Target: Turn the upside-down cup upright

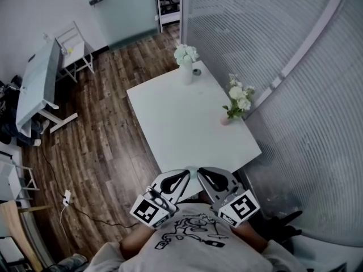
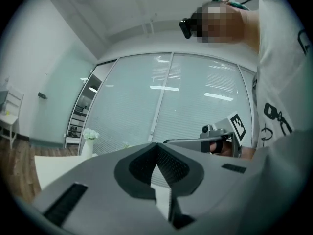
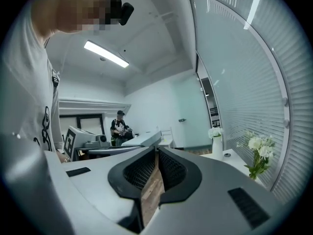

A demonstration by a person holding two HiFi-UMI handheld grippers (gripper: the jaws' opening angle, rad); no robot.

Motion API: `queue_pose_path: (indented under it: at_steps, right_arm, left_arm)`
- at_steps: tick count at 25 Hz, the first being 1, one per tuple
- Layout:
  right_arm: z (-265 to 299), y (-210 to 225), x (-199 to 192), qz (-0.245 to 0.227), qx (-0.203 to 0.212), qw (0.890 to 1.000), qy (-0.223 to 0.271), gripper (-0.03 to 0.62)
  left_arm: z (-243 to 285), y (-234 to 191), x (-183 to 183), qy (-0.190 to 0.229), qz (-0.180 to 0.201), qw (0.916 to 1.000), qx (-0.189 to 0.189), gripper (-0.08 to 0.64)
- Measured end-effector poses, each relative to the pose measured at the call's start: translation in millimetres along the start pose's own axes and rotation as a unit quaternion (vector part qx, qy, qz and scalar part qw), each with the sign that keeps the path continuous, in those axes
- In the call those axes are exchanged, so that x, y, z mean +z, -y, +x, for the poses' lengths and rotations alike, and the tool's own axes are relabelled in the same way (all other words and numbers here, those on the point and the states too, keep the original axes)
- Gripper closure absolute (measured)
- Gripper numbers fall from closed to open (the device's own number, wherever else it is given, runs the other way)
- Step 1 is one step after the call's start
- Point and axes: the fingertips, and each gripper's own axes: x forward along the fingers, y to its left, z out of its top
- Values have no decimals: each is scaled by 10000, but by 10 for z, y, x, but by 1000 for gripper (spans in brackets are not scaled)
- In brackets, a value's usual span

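Note:
A small grey cup [image 1: 197, 71] stands at the far end of the white table [image 1: 181, 123], beside a white vase of flowers [image 1: 186, 61]; from here I cannot tell which way up it is. The right gripper view shows the cup [image 3: 227, 154] as a small dot next to the vase [image 3: 216, 143]. Both grippers are held close to the person's chest at the table's near edge, far from the cup. My left gripper [image 1: 187, 175] is shut with nothing in it, its jaws [image 2: 156, 153] together. My right gripper [image 1: 199, 172] is also shut and empty, pads [image 3: 156, 153] nearly touching.
A pink vase of white flowers [image 1: 238, 98] stands at the table's right edge, against the ribbed glass wall [image 1: 295, 50]. On the wood floor to the left are a grey desk [image 1: 37, 84], a white chair [image 1: 74, 44] and a power strip [image 1: 66, 198]. A person [image 3: 120, 126] is at the back.

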Motion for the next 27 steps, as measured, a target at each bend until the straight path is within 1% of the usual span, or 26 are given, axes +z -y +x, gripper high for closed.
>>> queue_pose_path:
  at_steps: [2,3,9,13,17,19,22,27]
  right_arm:
    - [-9,-36,72,-84,7,10000,46,545]
    - [-10,-45,103,-130,3,9999,69,548]
    - [7,-57,201,-193,-40,9997,144,549]
    - [37,-36,237,-153,-26,9997,173,549]
    - [55,-15,245,-172,-30,9997,161,549]
    - [69,-10,241,-175,-27,9997,150,549]
    - [93,-5,235,-146,-1,9998,145,549]
    - [108,-14,266,-111,-5,9998,151,549]
  left_arm:
    - [9,47,110,28,191,9998,-11,557]
    - [16,61,167,92,222,9997,-26,558]
    - [17,58,326,366,189,9992,6,557]
    - [19,19,293,267,161,9995,66,558]
    - [21,-12,269,256,115,9996,86,558]
    - [27,-30,256,226,147,9996,124,558]
    - [65,-25,289,233,249,9994,82,558]
    - [65,-20,312,269,253,9993,43,558]
